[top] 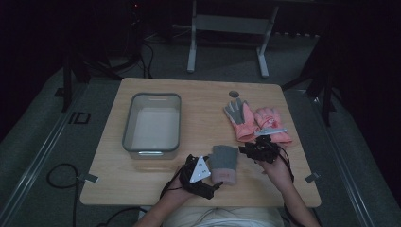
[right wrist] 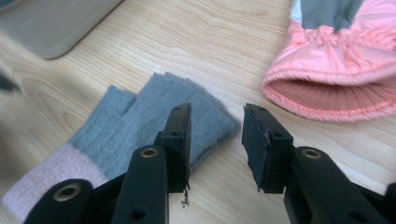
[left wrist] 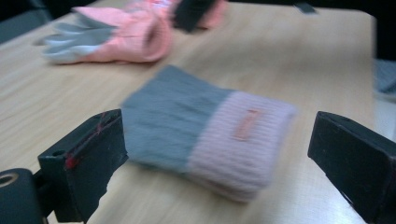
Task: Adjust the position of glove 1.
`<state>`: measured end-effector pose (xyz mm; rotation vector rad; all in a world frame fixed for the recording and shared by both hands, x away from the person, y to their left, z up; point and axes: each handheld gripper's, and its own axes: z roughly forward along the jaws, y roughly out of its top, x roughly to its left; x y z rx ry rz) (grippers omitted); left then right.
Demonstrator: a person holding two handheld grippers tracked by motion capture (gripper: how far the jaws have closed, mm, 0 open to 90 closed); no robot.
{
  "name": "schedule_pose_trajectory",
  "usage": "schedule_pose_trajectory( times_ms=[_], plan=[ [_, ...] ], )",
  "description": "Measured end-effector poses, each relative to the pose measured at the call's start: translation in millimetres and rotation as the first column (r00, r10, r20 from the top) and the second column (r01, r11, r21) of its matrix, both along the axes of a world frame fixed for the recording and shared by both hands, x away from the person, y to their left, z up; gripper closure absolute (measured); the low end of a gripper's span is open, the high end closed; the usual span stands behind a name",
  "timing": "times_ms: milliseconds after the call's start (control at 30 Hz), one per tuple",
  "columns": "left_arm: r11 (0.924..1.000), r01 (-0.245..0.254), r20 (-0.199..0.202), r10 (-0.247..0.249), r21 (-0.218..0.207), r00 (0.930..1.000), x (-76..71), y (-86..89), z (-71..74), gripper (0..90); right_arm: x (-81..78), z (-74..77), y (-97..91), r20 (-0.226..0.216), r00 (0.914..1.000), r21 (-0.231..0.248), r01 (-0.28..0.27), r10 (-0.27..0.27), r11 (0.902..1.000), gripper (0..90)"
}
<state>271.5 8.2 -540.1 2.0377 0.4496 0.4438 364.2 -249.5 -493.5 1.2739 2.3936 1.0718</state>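
Dark surroundings close in on a light wooden table [top: 198, 101], with grey carpet and the white legs of another stand beyond its far edge. At the left of the table sits a grey plastic bin [top: 152, 124], its long side running near to far.

Near the front edge, just right of the bin, the left tongs [top: 204, 176] lie low in the person's left hand, with the grey three-cornered plate on top. In the left gripper view their jaws stand wide apart, one on each side of the grey fingerless glove [left wrist: 205, 133], and neither jaw touches it. This glove is grey knit with a pale pink ribbed cuff bearing a small tag. It lies flat on the table near the middle of the front edge, between the two tongs, cuff towards the person and cut finger ends pointing away.

The right tongs [top: 249, 150] hover at the glove's far right corner. In the right gripper view their jaws are parted a moderate way, with nothing pinched between them; the left jaw hangs over the grey knit edge and the right jaw over bare wood.

Farther right and beyond lie two pink ski gloves [top: 257, 122], side by side and touching, one palm up with grey fingers, its open cuff [right wrist: 336, 95] facing the right tongs.
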Motion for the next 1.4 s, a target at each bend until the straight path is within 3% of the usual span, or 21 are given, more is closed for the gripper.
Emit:
schedule_pose_trajectory(
  times_ms=[100,167,267,467,500,600,667,833,967,1100,1167,1400],
  plan=[
    [0.995,0.035,0.032,-0.038,0.093,0.9988,-0.5,-12.2,0.2,3.8,7.6,-3.3,4.9,-0.012,0.9999,0.008,-0.005,0.006,1.0,60.0],
    [0.9891,0.067,0.052,-0.074,0.131,0.9959,-0.4,-19.3,-0.8,8.4,11.4,-6.5,9.3,-0.023,0.9997,0.017,-0.011,0.011,0.9998,59.7],
    [0.9727,0.113,0.063,-0.128,0.203,0.9897,1.8,-28.7,-4.3,16.9,18.6,-15.4,14.6,-0.058,0.9982,0.02,-0.014,0.016,0.9997,56.2],
    [0.9398,0.183,0.042,-0.203,0.289,0.9782,4.6,-41.4,-13.3,26.1,27.3,-33.5,17.1,-0.113,0.9935,0.028,-0.01,0.013,0.9996,49.0],
    [0.9357,0.178,0.057,-0.205,0.304,0.9771,4.4,-42.6,-15.1,26.9,28.2,-36.2,17.4,-0.127,0.9919,0.026,-0.005,0.008,0.9997,47.6],
    [0.9353,0.161,0.074,-0.193,0.315,0.9785,5.0,-43.5,-15.0,33.0,30.2,-44.9,18.9,-0.15,0.9887,0.004,0.004,-0.003,1.0,41.3],
    [0.9312,0.162,0.094,-0.203,0.326,0.9747,5.1,-43.3,-16.6,35.2,29.6,-49.4,20.5,-0.148,0.9887,-0.015,0.019,-0.021,0.9997,38.5],
    [0.9186,0.139,0.155,-0.209,0.37,0.9656,4.4,-44.2,-21.3,42.3,24.6,-50.2,26.9,-0.127,0.9917,-0.029,0.018,-0.021,0.9994,43.1],
    [0.919,0.154,0.163,-0.225,0.363,0.9607,7.6,-40.1,-22.5,51.9,23.9,-50.9,28.1,-0.141,0.9898,0.001,0.02,-0.02,0.9998,45.8],
    [0.9335,0.194,0.082,-0.228,0.302,0.9702,17.9,-32.8,-17.7,64.1,24.6,-51.4,30.7,-0.155,0.9877,0.028,0.024,-0.02,0.9993,47.9],
    [0.9369,0.214,0.042,-0.234,0.276,0.9712,23.0,-29.6,-16.4,66.3,26.8,-51.8,31.3,-0.172,0.9851,0.05,0.016,-0.007,0.9986,49.4],
    [0.9365,0.24,-0.013,-0.245,0.255,0.9694,30.0,-26.9,-14.1,68.9,33.5,-53.1,38.4,-0.218,0.9755,0.1,-0.008,0.03,0.995,58.9]
  ],
)
